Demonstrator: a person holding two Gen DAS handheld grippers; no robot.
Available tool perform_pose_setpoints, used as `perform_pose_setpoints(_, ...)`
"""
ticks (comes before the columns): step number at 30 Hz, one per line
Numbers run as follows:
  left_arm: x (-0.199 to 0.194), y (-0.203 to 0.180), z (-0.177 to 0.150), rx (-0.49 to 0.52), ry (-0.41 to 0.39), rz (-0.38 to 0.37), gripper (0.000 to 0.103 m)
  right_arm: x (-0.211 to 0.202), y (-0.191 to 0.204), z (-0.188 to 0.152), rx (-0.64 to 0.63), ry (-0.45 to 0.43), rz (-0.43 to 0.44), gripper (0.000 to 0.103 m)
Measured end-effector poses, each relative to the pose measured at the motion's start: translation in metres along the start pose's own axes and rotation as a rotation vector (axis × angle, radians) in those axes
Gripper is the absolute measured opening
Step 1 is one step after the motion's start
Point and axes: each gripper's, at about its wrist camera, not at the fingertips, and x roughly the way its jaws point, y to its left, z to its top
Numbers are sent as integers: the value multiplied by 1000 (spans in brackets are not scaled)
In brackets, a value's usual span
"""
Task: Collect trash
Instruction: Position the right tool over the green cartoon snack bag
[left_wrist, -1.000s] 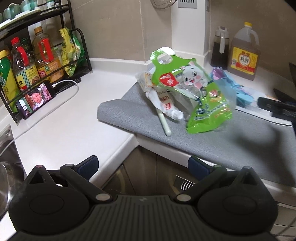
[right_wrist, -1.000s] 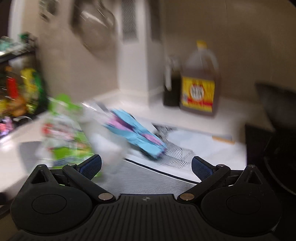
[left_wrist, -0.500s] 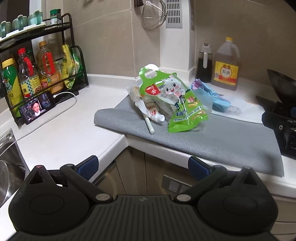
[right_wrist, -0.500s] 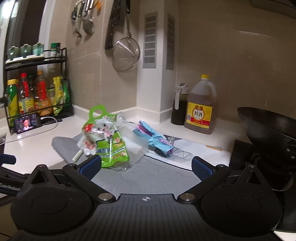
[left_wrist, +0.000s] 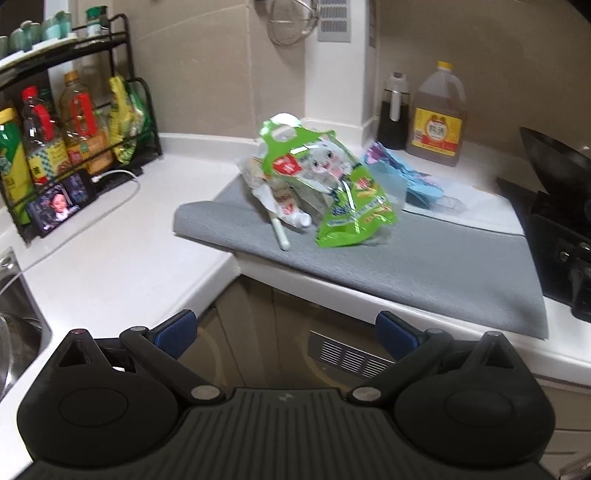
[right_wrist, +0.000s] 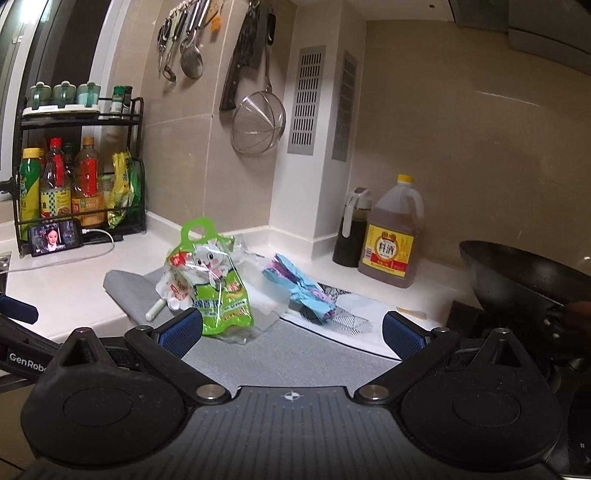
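Observation:
A green plastic bag (left_wrist: 332, 184) (right_wrist: 216, 288) with a cartoon cat lies in a heap on the grey mat (left_wrist: 424, 266) (right_wrist: 295, 362), with clear crumpled wrappers (left_wrist: 280, 201) and a white stick (left_wrist: 279, 234) beside it. A blue and purple wrapper (left_wrist: 402, 175) (right_wrist: 301, 284) lies behind it on a white patterned cloth. My left gripper (left_wrist: 286, 330) is open, held off the counter's edge in front of the heap. My right gripper (right_wrist: 291, 328) is open too, above the mat's near side, nothing between its fingers.
A black rack (right_wrist: 74, 177) with sauce bottles and a phone (right_wrist: 55, 240) on a cable stands at the left. A cooking wine jug (right_wrist: 393, 240) and dark bottle (right_wrist: 351, 229) stand by the wall. A black wok (right_wrist: 517, 273) sits right; a sink (left_wrist: 14, 325) lies far left.
Both grippers have pulled back from the trash heap, so the bag looks smaller and further off. The right view, blurred a second ago, is now steady. Both stay open.

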Motion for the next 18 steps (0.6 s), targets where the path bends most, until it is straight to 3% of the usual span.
perform_pose_setpoints(18,24,4,-2,-7,49,-48,103,25,3,-3,1,69,0,103)
